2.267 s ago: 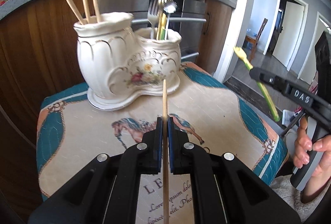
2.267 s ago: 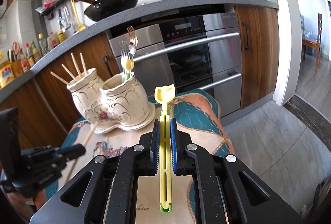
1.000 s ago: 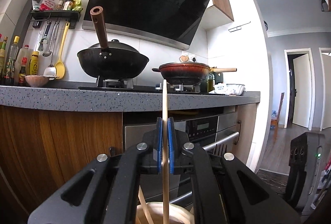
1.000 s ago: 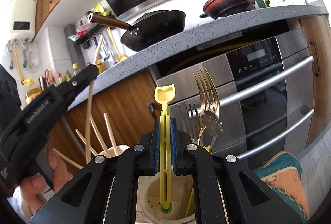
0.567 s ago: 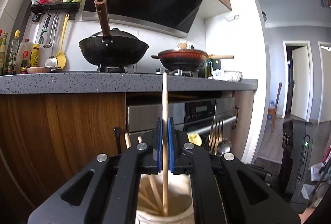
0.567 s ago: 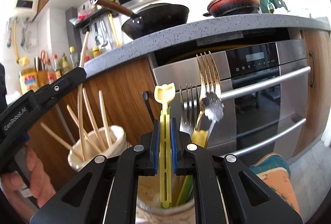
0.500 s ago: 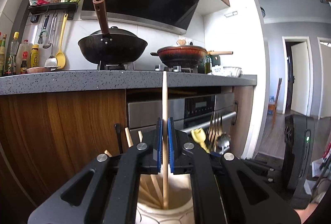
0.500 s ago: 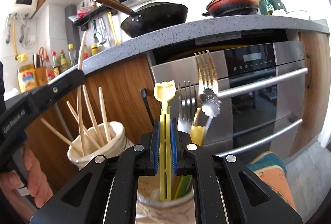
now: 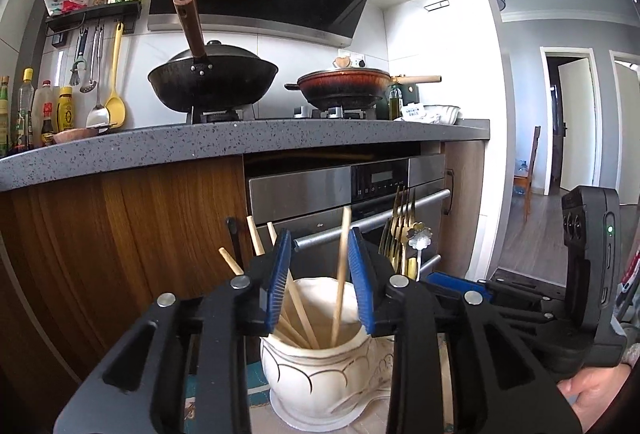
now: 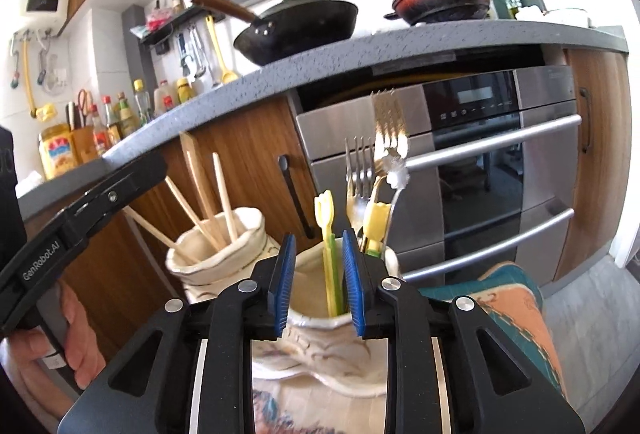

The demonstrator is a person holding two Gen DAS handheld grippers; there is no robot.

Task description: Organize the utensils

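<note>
The left gripper (image 9: pixel 318 276) is a little way open, and its jaws have just been opening. A wooden stick (image 9: pixel 341 274) stands between the blue pads (image 9: pixel 277 284), but the pads do not press on it. The stick leans a bit and its low end sits inside the left cup (image 9: pixel 316 366) of the white holder, with other sticks (image 9: pixel 256 240) beside it.

The right gripper (image 10: pixel 318 284) is also a little way open — its jaws have just been opening too. A yellow fork (image 10: pixel 327 234) stands between its pads, free of them, with its low end down in the right cup (image 10: pixel 316 318) of the same holder. The forks (image 10: pixel 372 153) and a spoon (image 10: pixel 396 169) stand up in that cup, just behind the yellow fork.

The holder sits on a cloth (image 10: pixel 516 298) with blue and orange on it. A hand (image 10: pixel 48 350) grips the left tool at the low left of the right view — another hand (image 9: pixel 596 394) shows at the low right of the left view.
</note>
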